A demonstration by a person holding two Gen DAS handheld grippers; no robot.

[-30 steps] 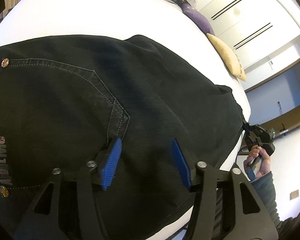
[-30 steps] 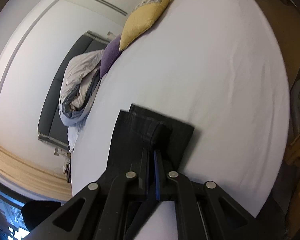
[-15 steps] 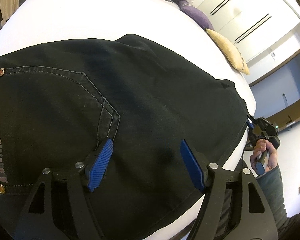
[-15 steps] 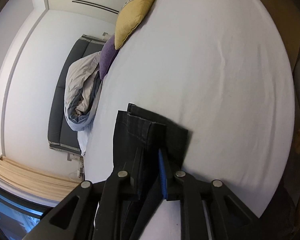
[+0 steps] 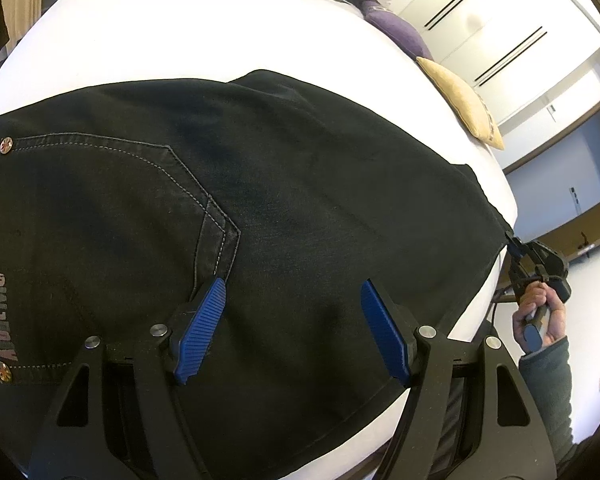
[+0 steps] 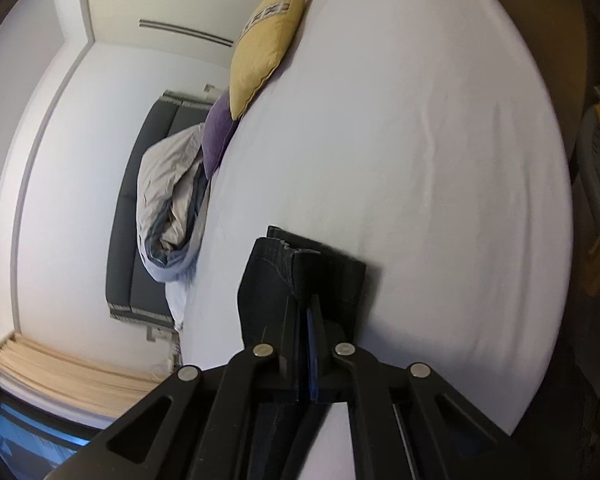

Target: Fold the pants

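Black pants [image 5: 300,208] lie flat on the bed [image 6: 420,160], right tongs [image 6: 309,312] clamped on the leg hems to carry them over, left tongs [image 5: 292,320] spread wide above the seat, ready to pin.

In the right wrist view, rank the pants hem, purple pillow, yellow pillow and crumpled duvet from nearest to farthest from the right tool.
1. Pants hem: clamped in the right tool, on the near part of the white bed.
2. Crumpled duvet: up and left, along the bed's left edge.
3. Purple pillow: just past the duvet.
4. Yellow pillow: farthest, at the top.
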